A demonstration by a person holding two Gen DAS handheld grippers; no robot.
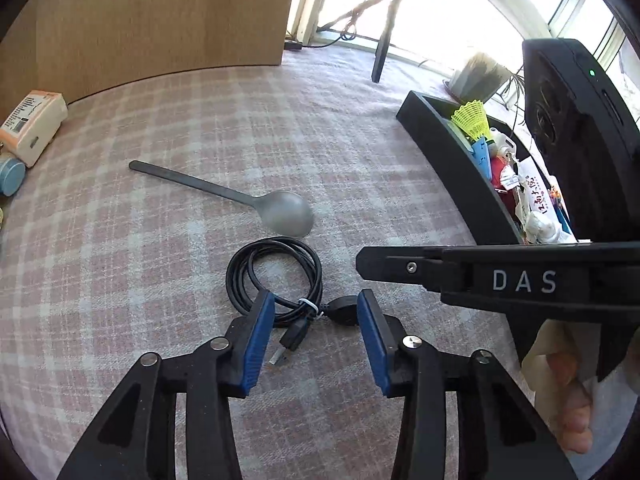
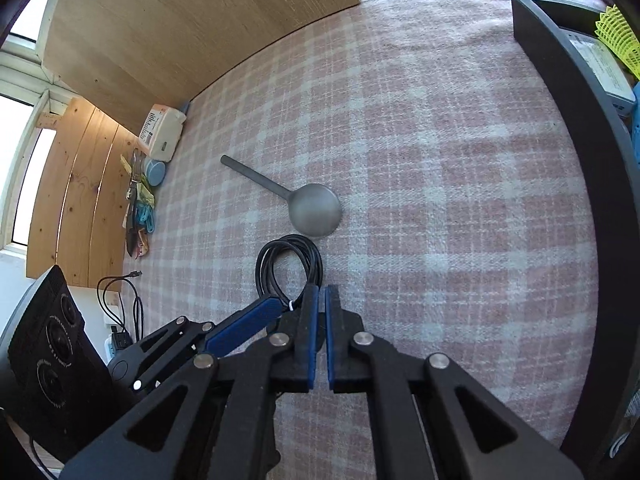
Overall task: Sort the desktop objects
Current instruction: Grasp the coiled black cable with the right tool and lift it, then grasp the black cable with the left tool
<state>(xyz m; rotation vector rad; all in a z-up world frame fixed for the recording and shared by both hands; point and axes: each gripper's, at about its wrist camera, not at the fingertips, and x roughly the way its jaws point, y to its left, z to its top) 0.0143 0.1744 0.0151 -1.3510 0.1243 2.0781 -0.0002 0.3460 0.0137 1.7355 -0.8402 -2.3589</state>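
A coiled black USB cable point(image 1: 276, 276) lies on the checked cloth, tied with a white band. My left gripper point(image 1: 316, 304) is open, its blue pads on either side of the cable's tied end and plug. A grey metal spoon point(image 1: 256, 204) lies just beyond the cable. My right gripper point(image 2: 321, 296) is shut and empty, hovering over the cable point(image 2: 290, 268); its black arm crosses the left wrist view point(image 1: 500, 276). The spoon also shows in the right wrist view point(image 2: 308, 208).
A black tray point(image 1: 452, 168) on the right holds a yellow shuttlecock point(image 1: 474, 120), packets and other small items. A white box point(image 1: 32, 124) and a blue tub point(image 1: 10, 178) sit at the left by a wooden panel point(image 1: 160, 12). A plant pot point(image 1: 478, 74) stands behind the tray.
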